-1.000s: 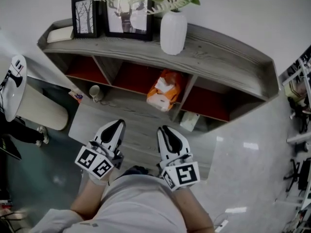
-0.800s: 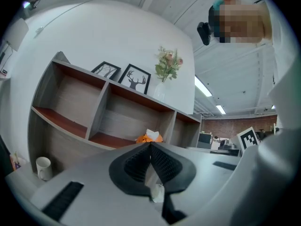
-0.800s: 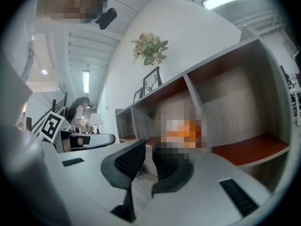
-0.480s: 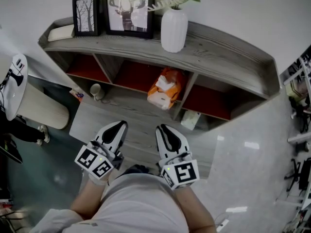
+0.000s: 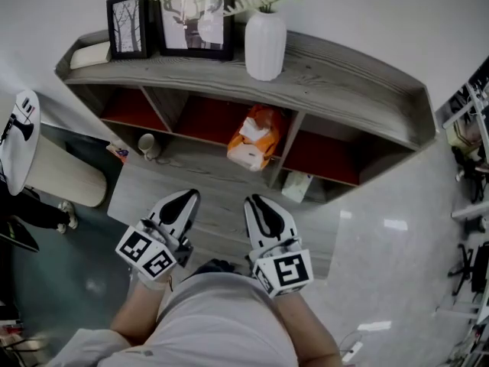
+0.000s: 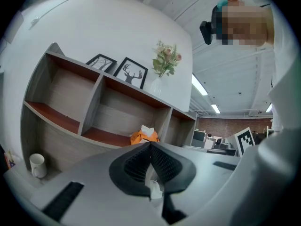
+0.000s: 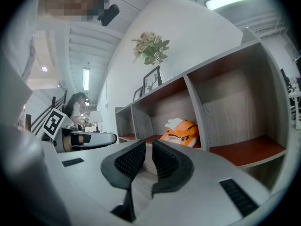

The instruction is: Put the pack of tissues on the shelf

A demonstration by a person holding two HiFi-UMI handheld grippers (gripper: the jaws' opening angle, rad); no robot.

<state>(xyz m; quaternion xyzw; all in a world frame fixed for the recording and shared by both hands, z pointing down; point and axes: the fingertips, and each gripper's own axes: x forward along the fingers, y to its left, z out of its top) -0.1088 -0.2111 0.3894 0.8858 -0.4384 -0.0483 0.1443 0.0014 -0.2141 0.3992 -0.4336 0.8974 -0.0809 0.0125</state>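
Tissue pack (image 5: pixel 250 138), orange with a white sheet poking from its top, sits in the middle compartment of the grey wood shelf (image 5: pixel 344 90), on the red-brown floor at the compartment's right end, just beside the divider; seen from the head view it lies at 12 o'clock from both grippers and well apart from them, and any print on its wrapper is too small to read. On the shelf top a white vase (image 5: pixel 265 46) of flowers stands at 12 o'clock, with two black-framed pictures at 11 o'clock, one of a deer silhouette (image 5: pixel 191 21) and one of bare trees (image 5: pixel 126 27). A white mug (image 5: pixel 147 143) stands on the lower ledge at 10 o'clock. Left gripper (image 5: pixel 185 197) has its ribbed pads pressed together. Right gripper (image 5: pixel 257 202) holds its pads a narrow gap apart with nothing between them. Each carries a cube with black-and-white square markers, no letters
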